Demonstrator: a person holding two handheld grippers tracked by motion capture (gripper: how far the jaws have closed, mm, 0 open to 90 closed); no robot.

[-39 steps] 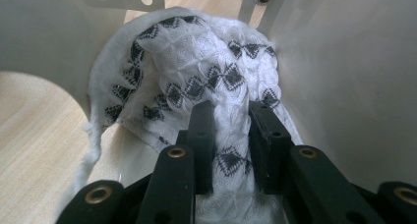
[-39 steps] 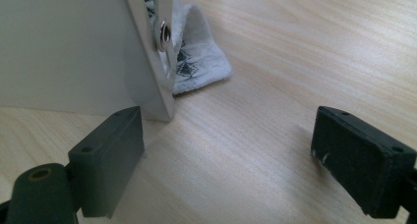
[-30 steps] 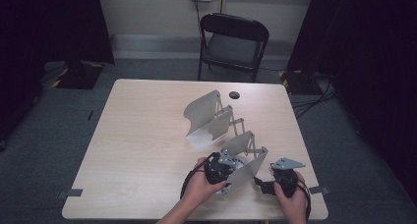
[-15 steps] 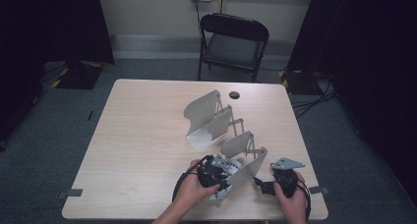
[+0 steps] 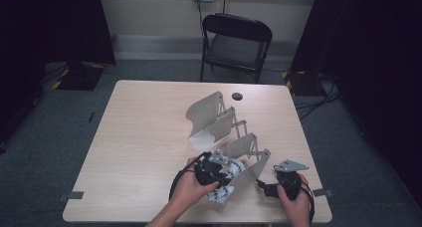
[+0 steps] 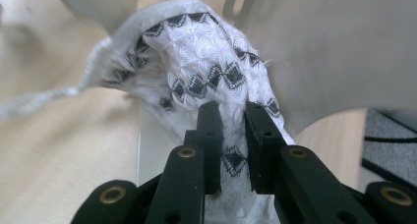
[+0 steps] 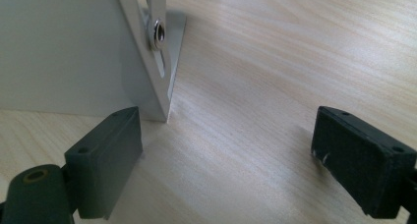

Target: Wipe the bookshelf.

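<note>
Left gripper [image 5: 215, 173] sits at the near edge of the desk [image 5: 139, 137]. Its fingers [image 6: 210, 135] are clamped on a white knit cloth with a black diamond pattern [image 6: 206, 71]. A fold of the fabric is pinched between the pads; the jaws have just been closing on it. In the left gripper view the cloth bunches up above the fingers and lies against the grey metal panel [image 6: 324, 52] of the near rack. One edge trails off left onto the wood.

From the high view the cloth [image 5: 225, 191] is at the open front of the near grey sheet-metal rack [image 5: 249, 157], partly under the left hand [image 5: 191, 189]. Part of it hangs low by the desk edge.

Right gripper [image 5: 278, 184] is just right of that rack, held in the right hand [image 5: 296, 202]. Its fingers [image 7: 105, 160] are wide apart with nothing between them, just bare desk. The left pad is just beside the rack's bottom corner [image 7: 157, 101]; can't tell if it touches.

A second, similar rack [image 5: 209, 117] stands farther back, mid-desk. A small black round object [image 5: 237, 95] lies near the far edge. A black folding chair [image 5: 234, 45] stands behind the desk.
</note>
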